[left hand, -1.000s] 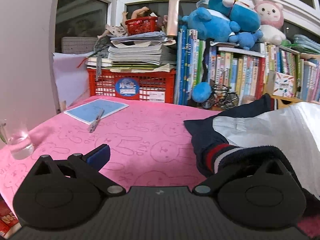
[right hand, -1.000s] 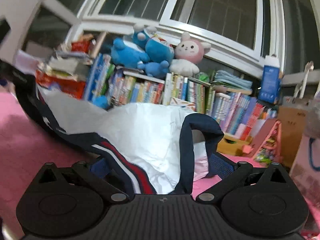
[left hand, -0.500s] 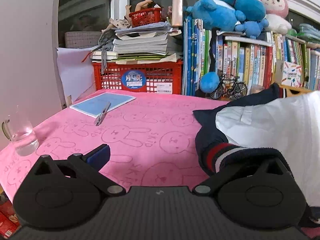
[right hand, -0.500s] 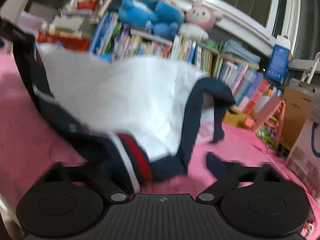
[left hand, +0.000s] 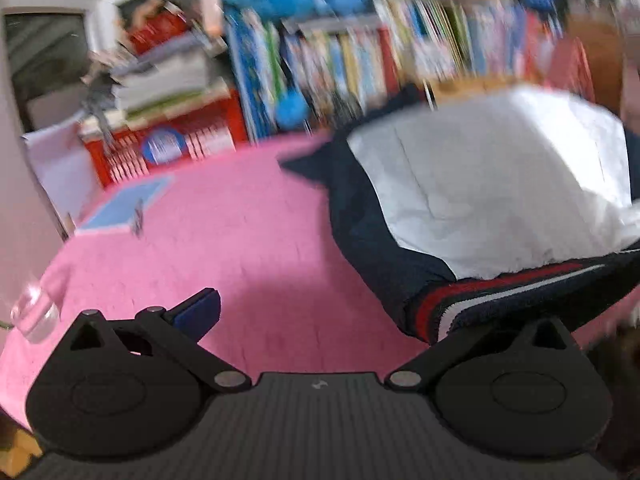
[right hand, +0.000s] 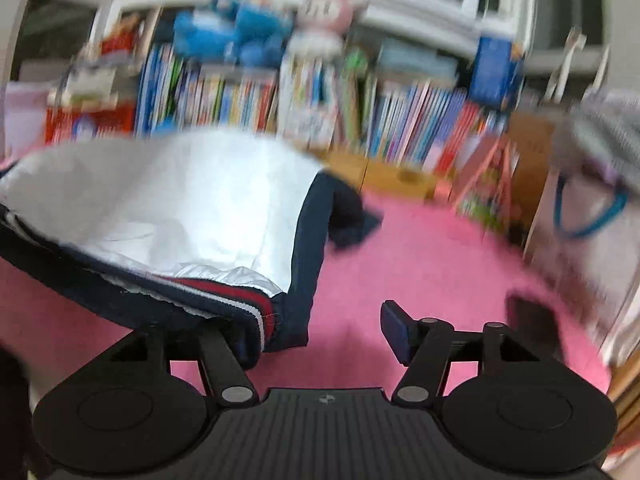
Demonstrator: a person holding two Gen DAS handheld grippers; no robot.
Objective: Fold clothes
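Both cameras have swung since a second ago, smearing the bookshelf into streaks, and the navy jacket with its white lining now lies lower and flatter on the pink desk than when it stood bunched up. In the left view the left hand-held gripper has its jaws spread wide; its left pad is bare over the cloth-covered desk, while the striped hem drapes over the right finger, unpinched as far as the blur allows. In the right view the right hand-held gripper is opening its jaws, the hem resting across its left finger and the right pad standing clear with only pink desk between. The jacket sits between the two tools, right of centre for the left camera and left of centre for the right, collar end toward the far books. From here the risk is likely a snag: a hem hooked on a finger could be dragged along as the tool moves, rumpling the flattened panel. A drinking glass at the desk's near-left edge could also be knocked if the left tool sweeps outward.
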